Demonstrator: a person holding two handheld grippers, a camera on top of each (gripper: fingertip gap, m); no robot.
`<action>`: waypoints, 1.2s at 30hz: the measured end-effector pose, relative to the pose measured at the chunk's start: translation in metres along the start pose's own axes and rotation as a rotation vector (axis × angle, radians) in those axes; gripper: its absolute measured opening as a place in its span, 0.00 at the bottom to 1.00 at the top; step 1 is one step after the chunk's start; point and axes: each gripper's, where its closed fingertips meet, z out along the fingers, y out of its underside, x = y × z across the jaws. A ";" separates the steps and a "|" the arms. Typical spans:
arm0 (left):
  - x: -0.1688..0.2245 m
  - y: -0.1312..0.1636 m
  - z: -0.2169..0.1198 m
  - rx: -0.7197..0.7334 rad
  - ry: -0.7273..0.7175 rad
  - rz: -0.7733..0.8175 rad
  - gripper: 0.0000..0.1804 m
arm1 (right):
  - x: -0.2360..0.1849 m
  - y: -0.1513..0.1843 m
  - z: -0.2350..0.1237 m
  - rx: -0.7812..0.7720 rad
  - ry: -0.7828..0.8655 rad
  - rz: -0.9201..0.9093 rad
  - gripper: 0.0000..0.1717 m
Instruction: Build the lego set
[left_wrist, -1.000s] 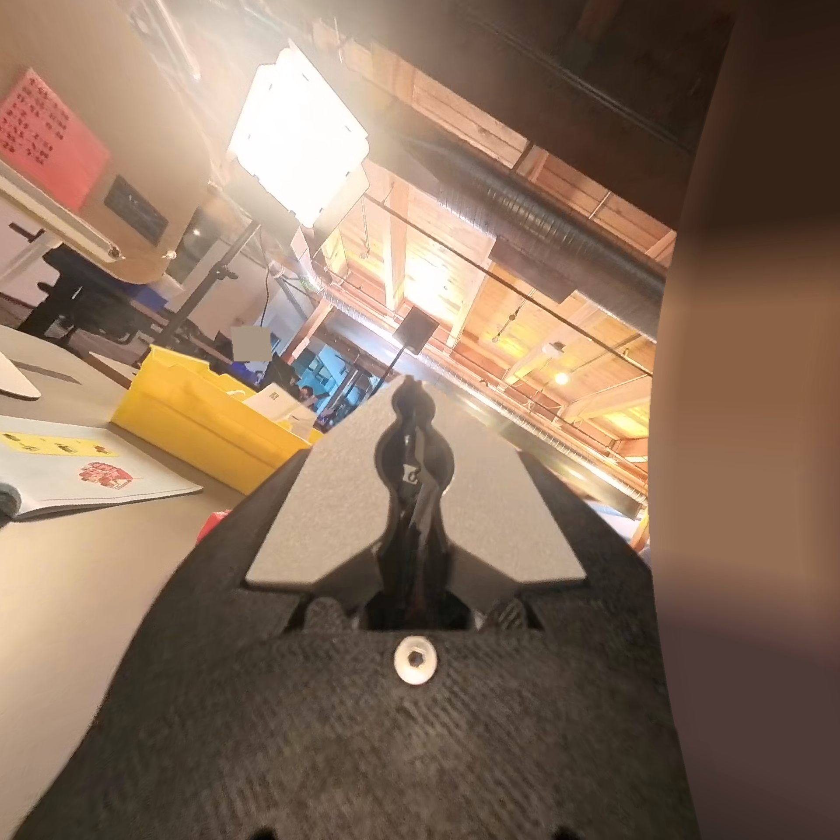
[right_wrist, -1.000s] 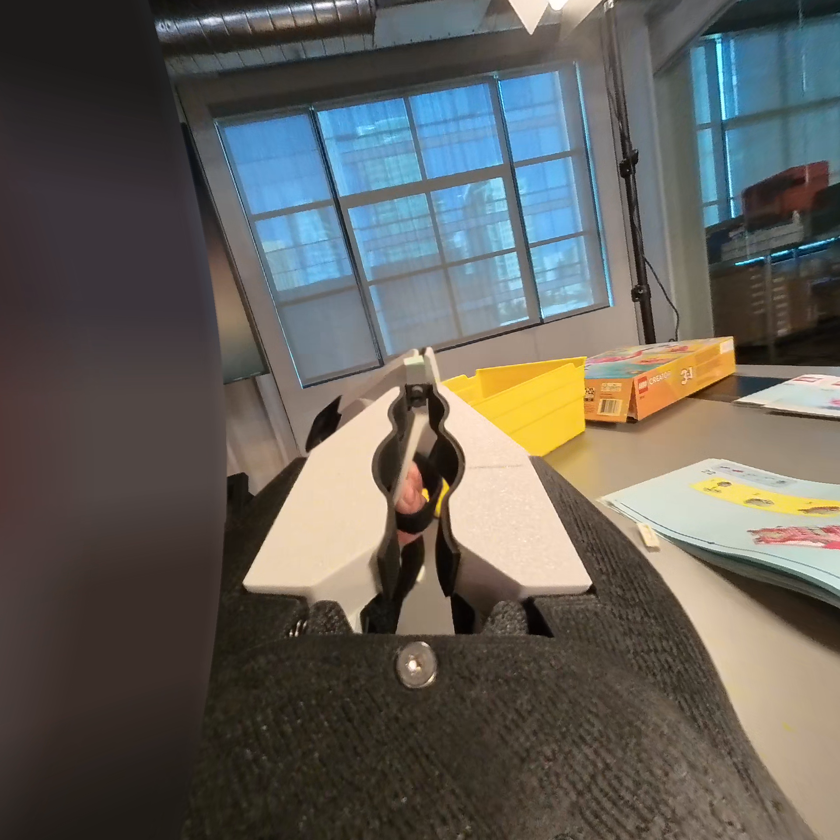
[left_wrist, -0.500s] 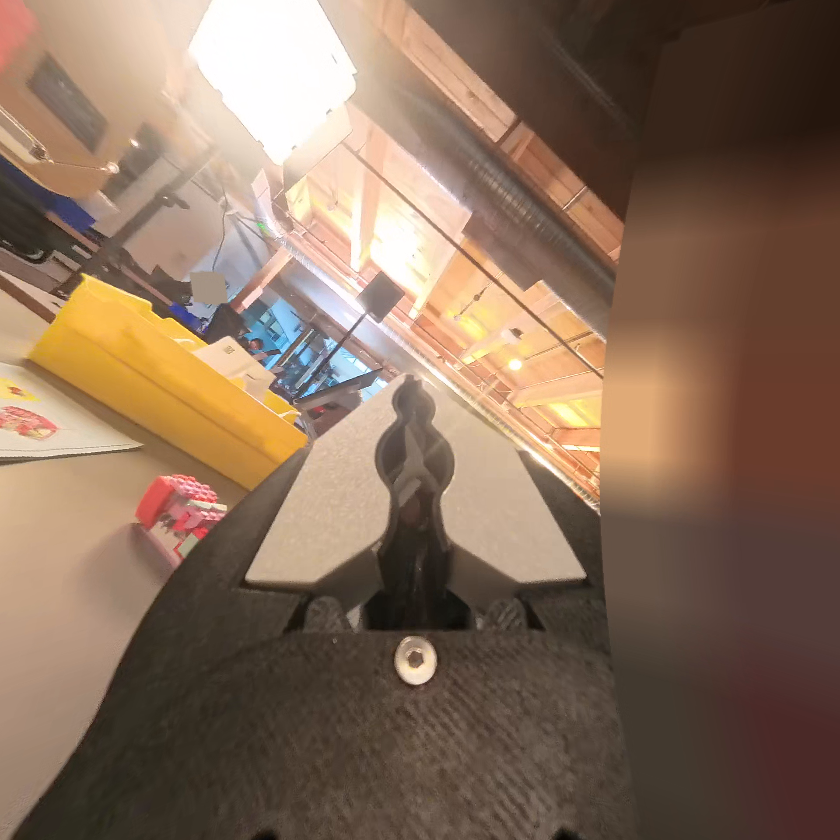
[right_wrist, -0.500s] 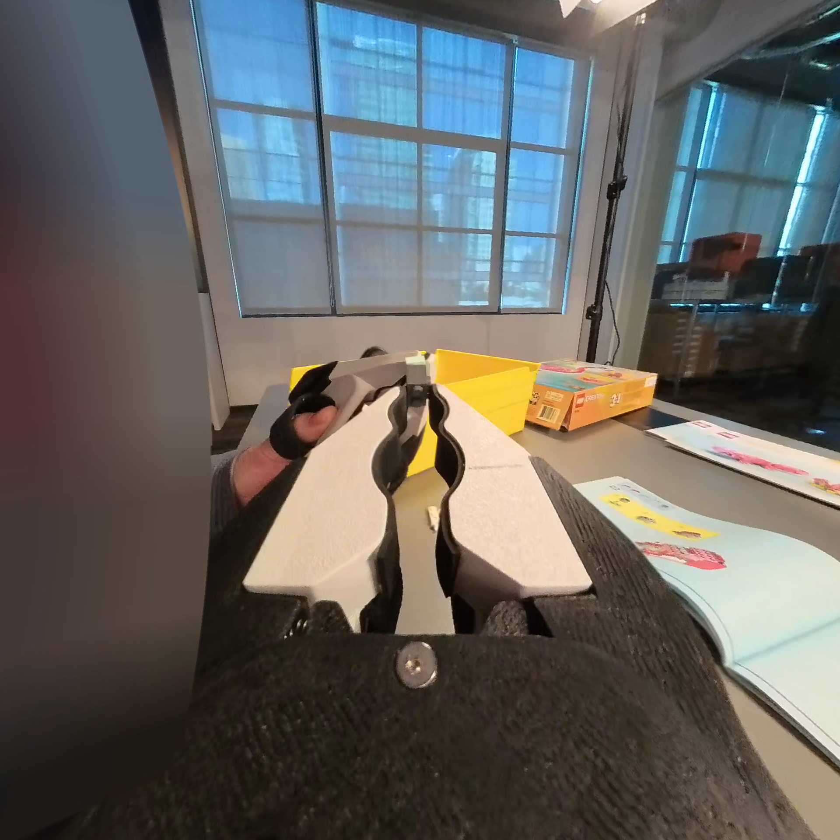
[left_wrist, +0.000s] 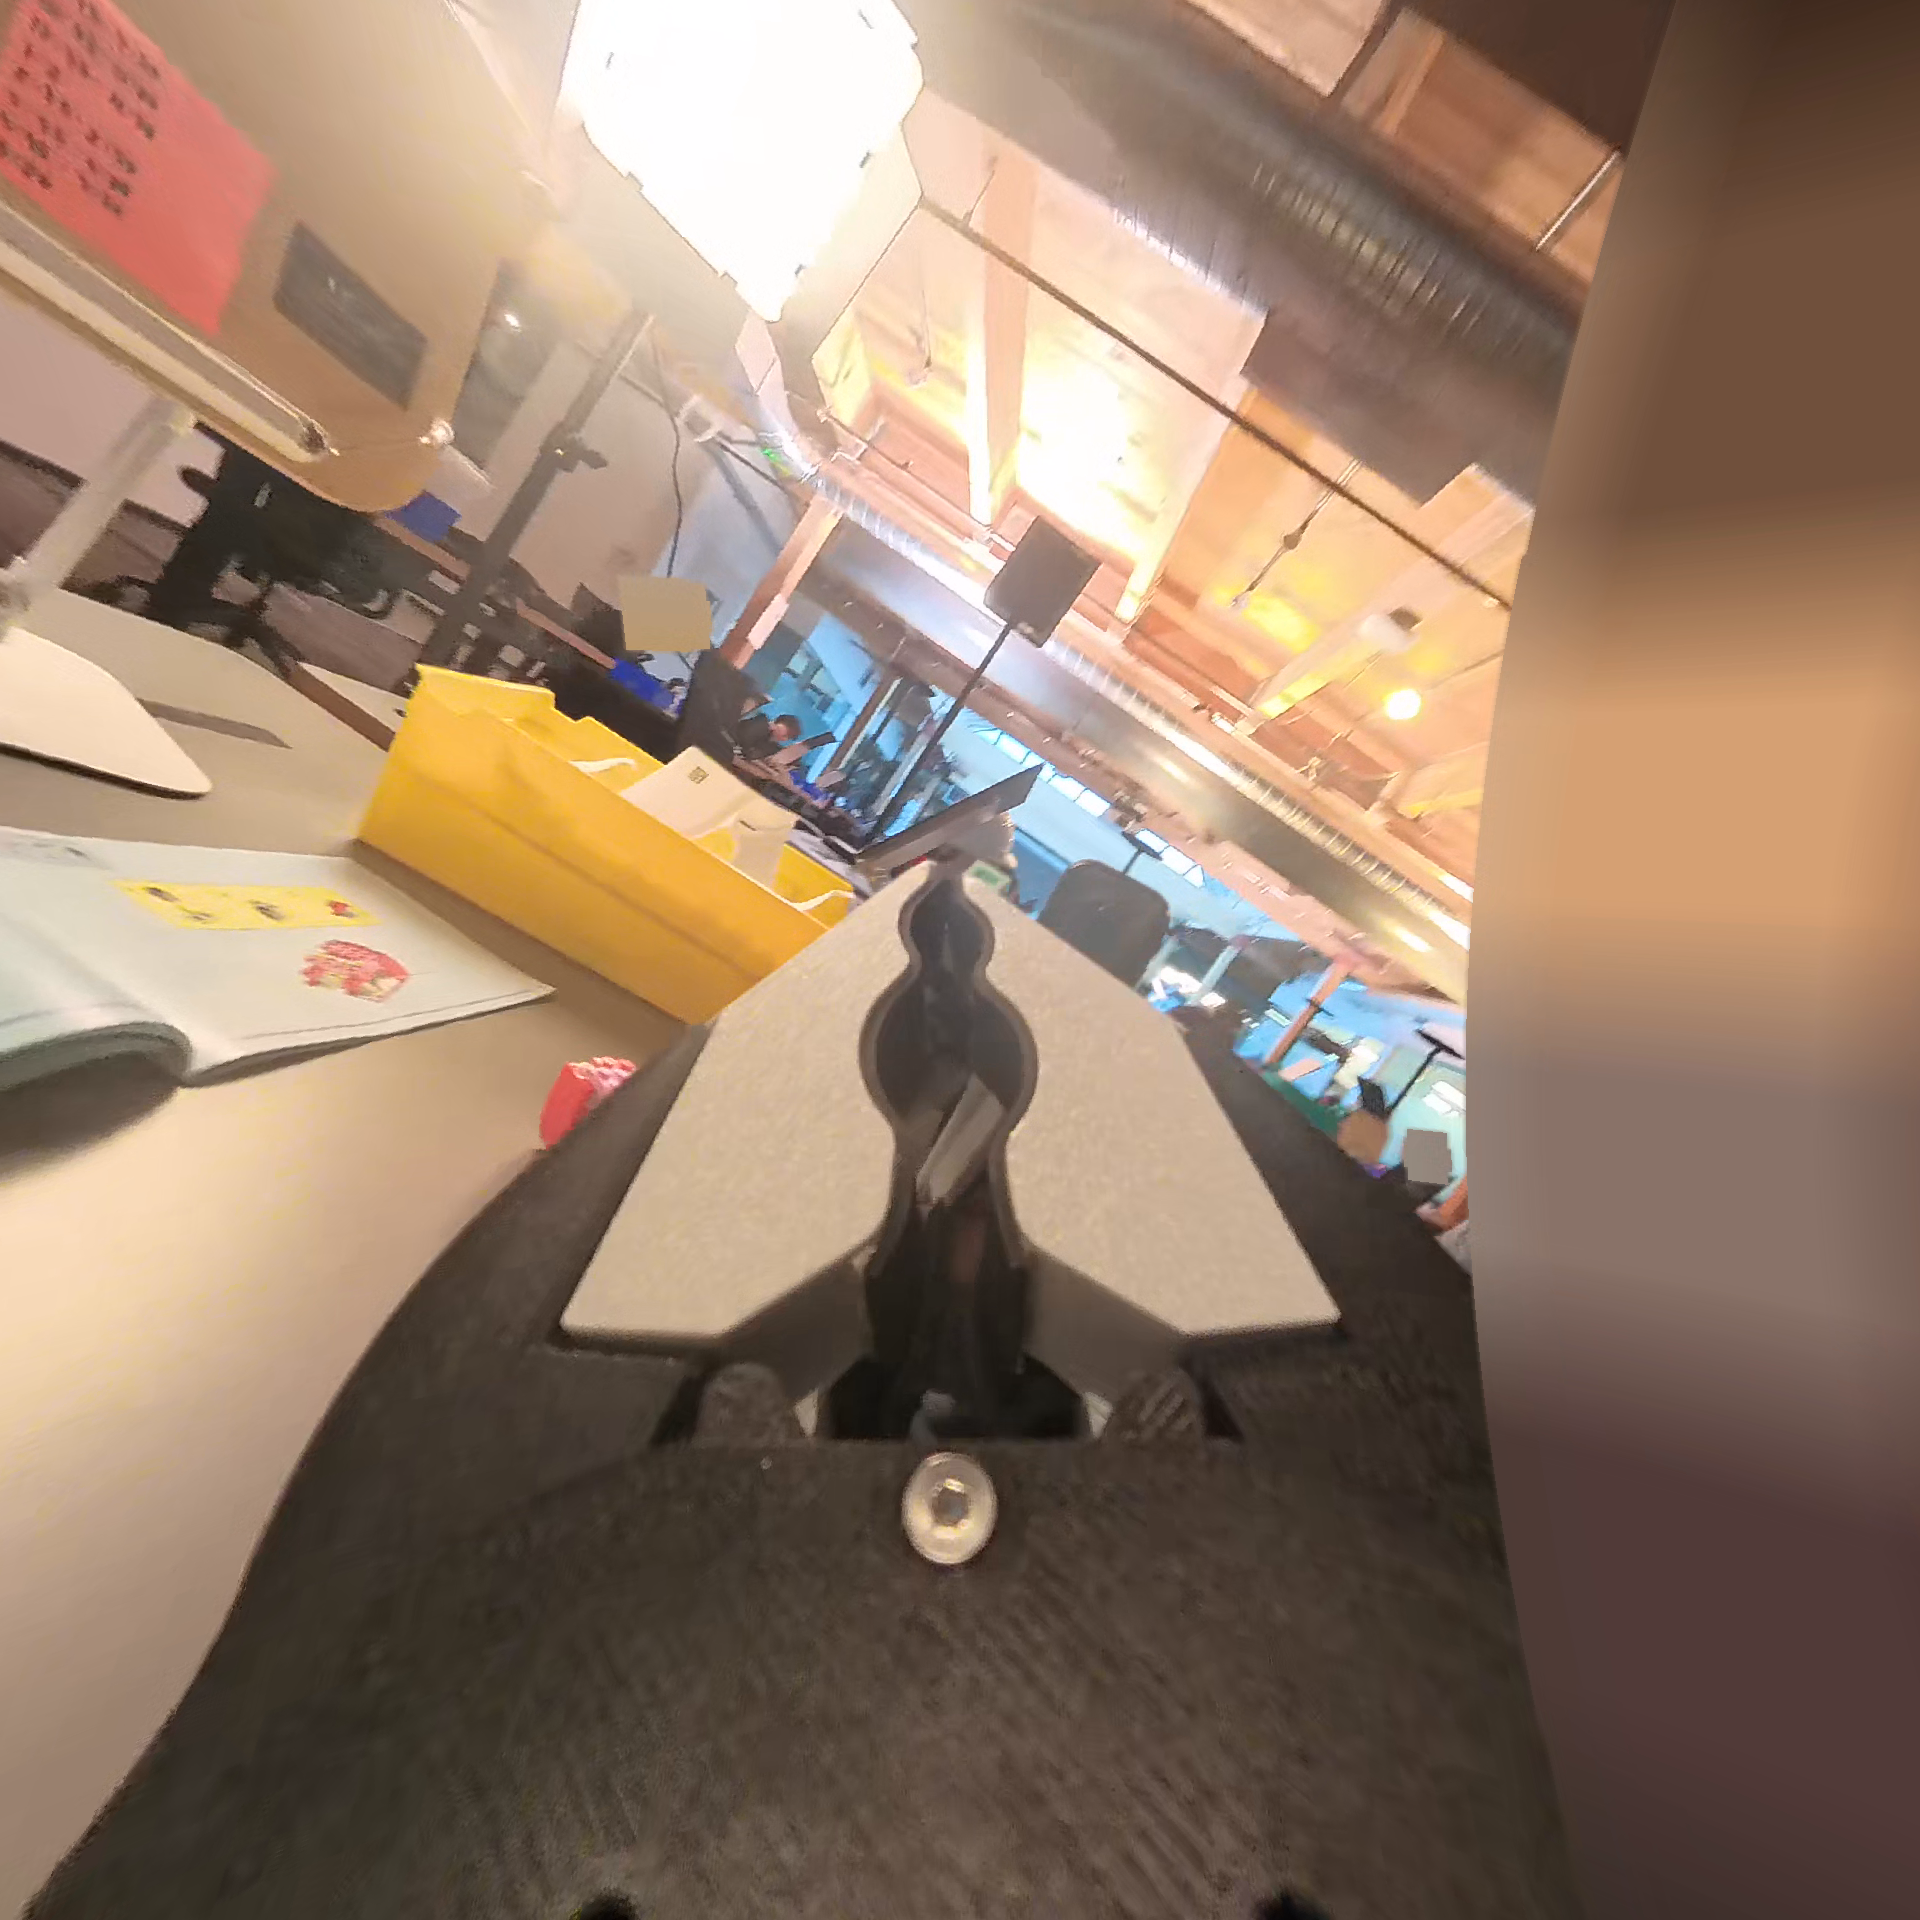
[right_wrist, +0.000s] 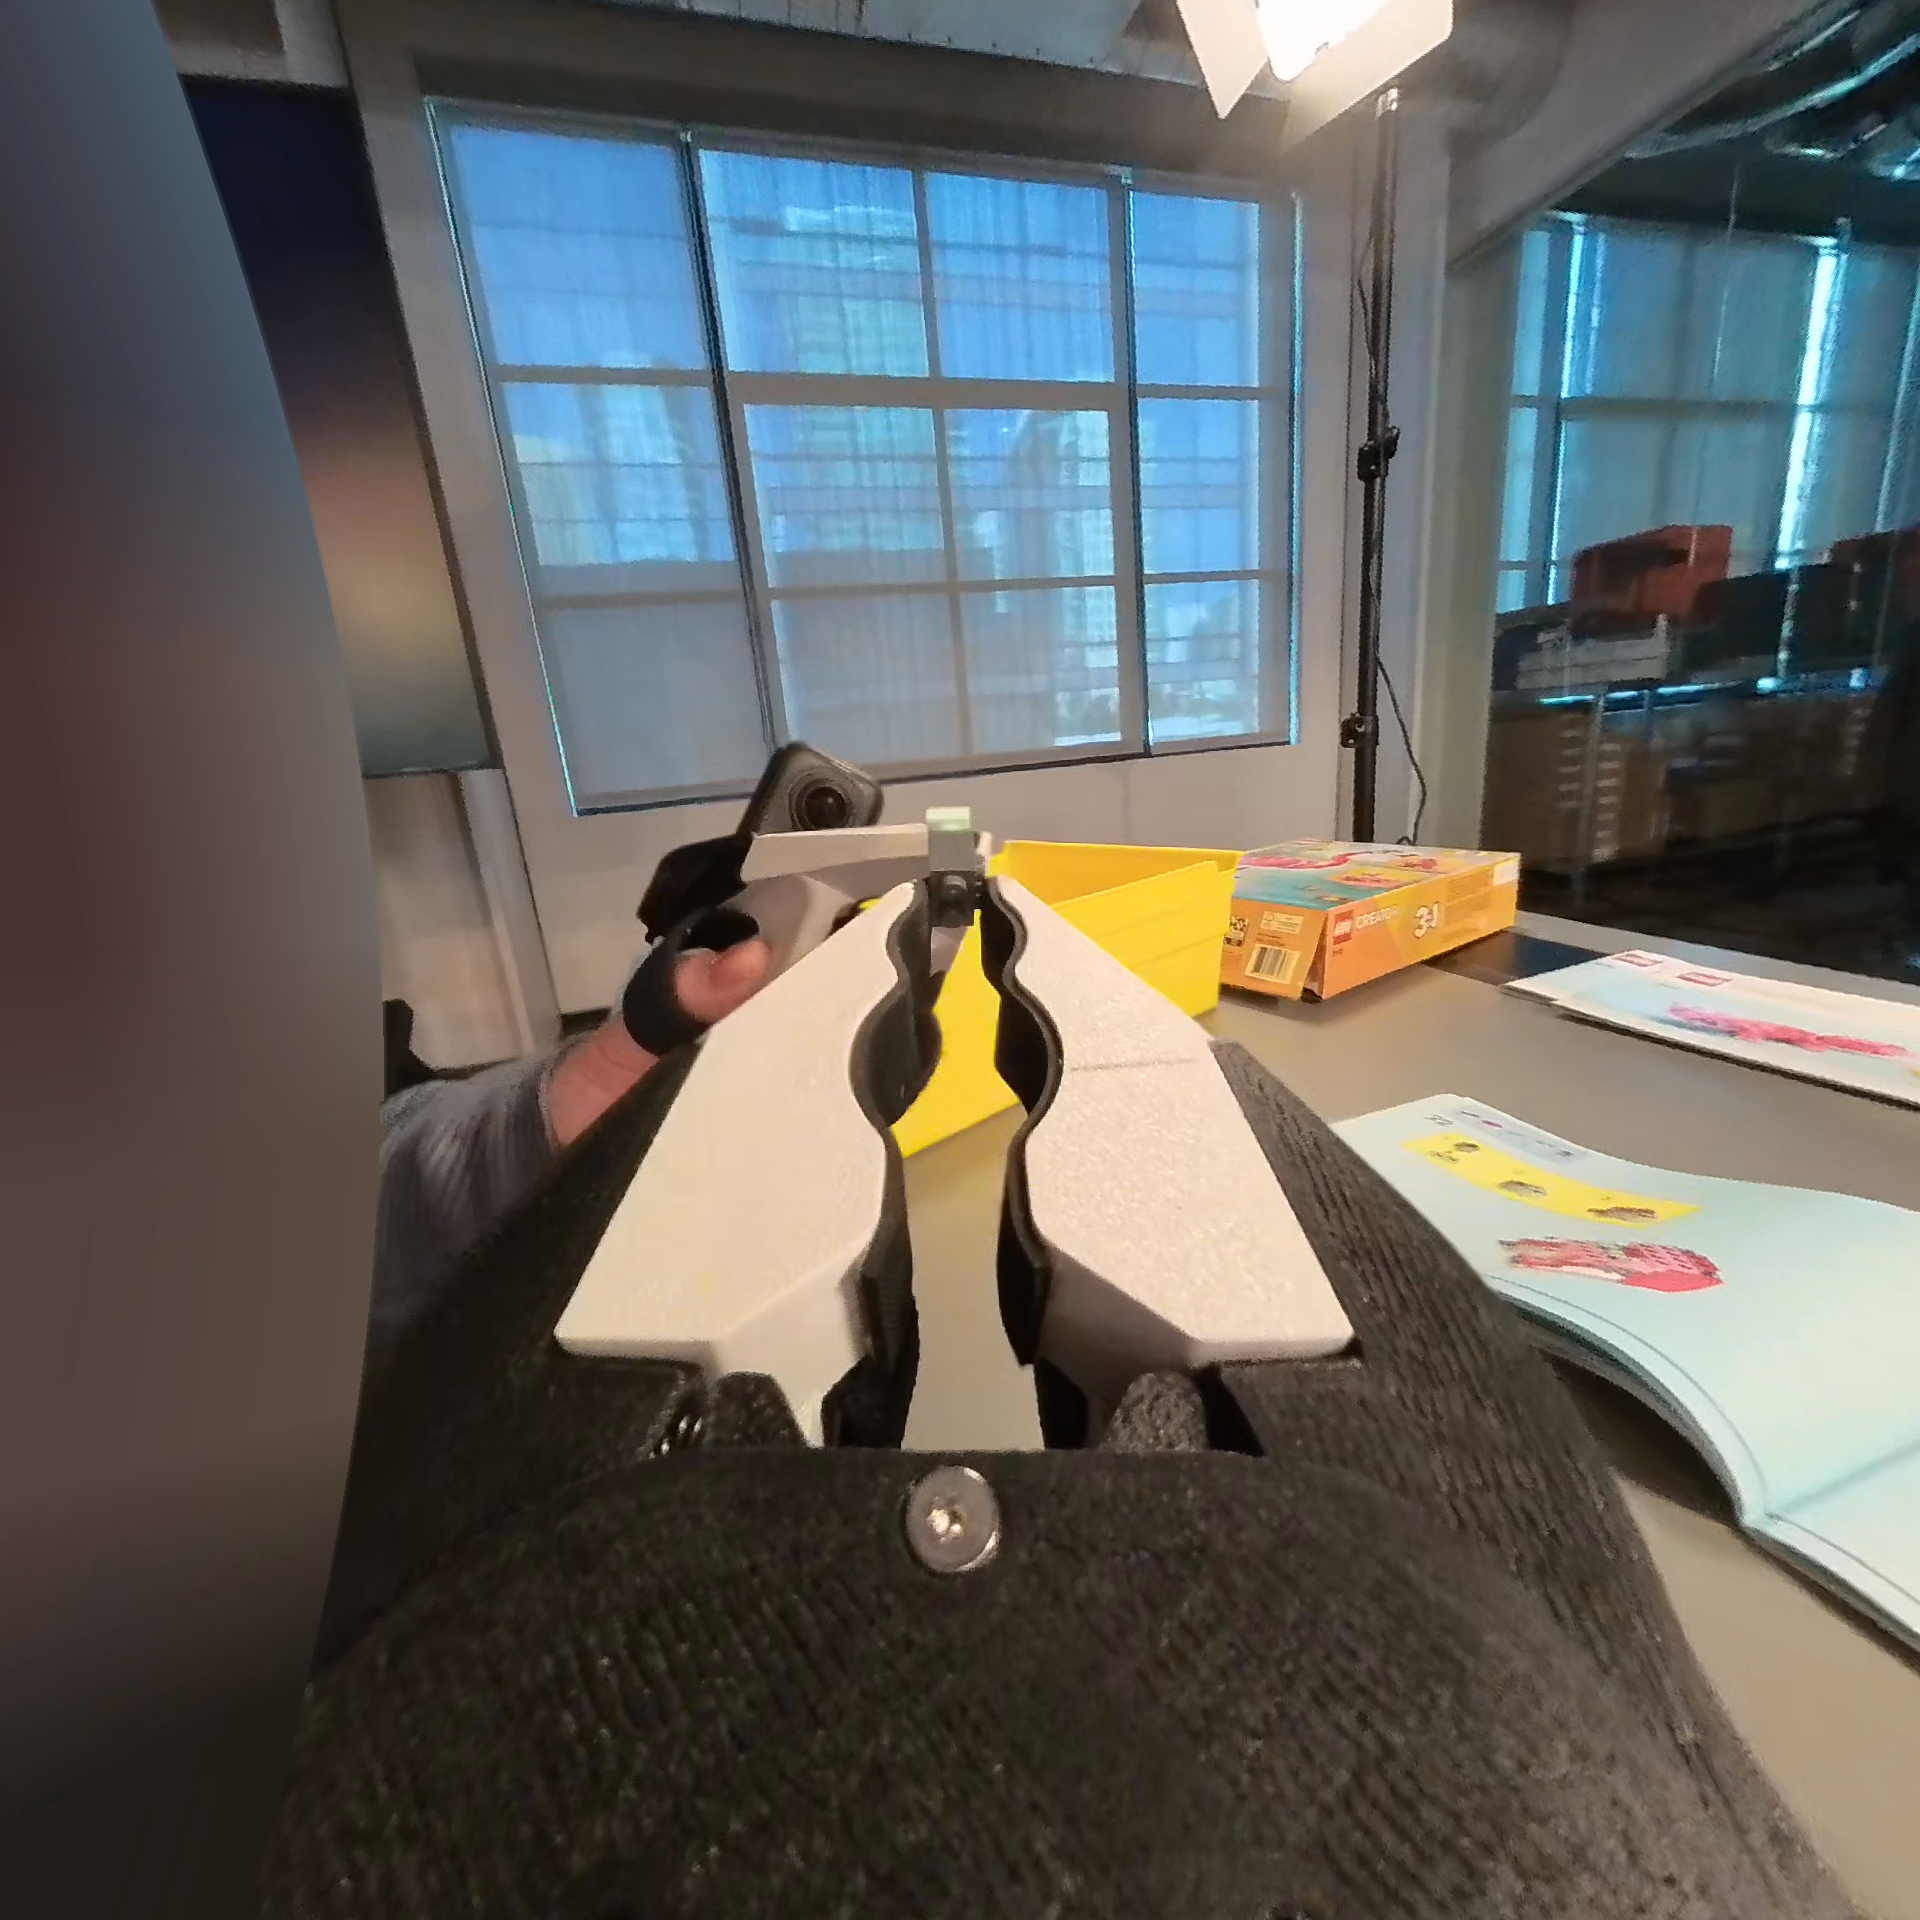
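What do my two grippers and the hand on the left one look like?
Both grippers, left and right, have pale grey wedge fingers with wavy black inner pads, a textured black body and a silver screw. The hand wears a black finger loop and grey sleeve.

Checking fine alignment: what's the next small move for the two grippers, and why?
Probably hold the right gripper still and ease the left gripper slightly down: the green-topped block at its tip sits just above the small grey piece pinched in the right's tips.

Place: open-plan office or studio workspace
Signs: grey desk (right_wrist: 1403, 1049), big grid window (right_wrist: 883, 457), studio light on stand (left_wrist: 738, 135), exposed wooden ceiling beams and duct (left_wrist: 1351, 239), distant workstations (left_wrist: 769, 727)
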 end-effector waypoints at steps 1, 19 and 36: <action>0.000 0.000 0.000 -0.005 -0.005 0.015 0.00 | 0.000 -0.001 0.000 0.009 -0.005 0.017 0.04; 0.017 -0.003 0.014 -0.142 -0.003 0.166 0.00 | -0.004 -0.012 -0.003 0.090 -0.073 0.140 0.04; -0.011 -0.001 -0.007 -0.152 -0.150 0.147 0.00 | 0.019 0.013 -0.008 -0.153 0.063 -0.010 0.04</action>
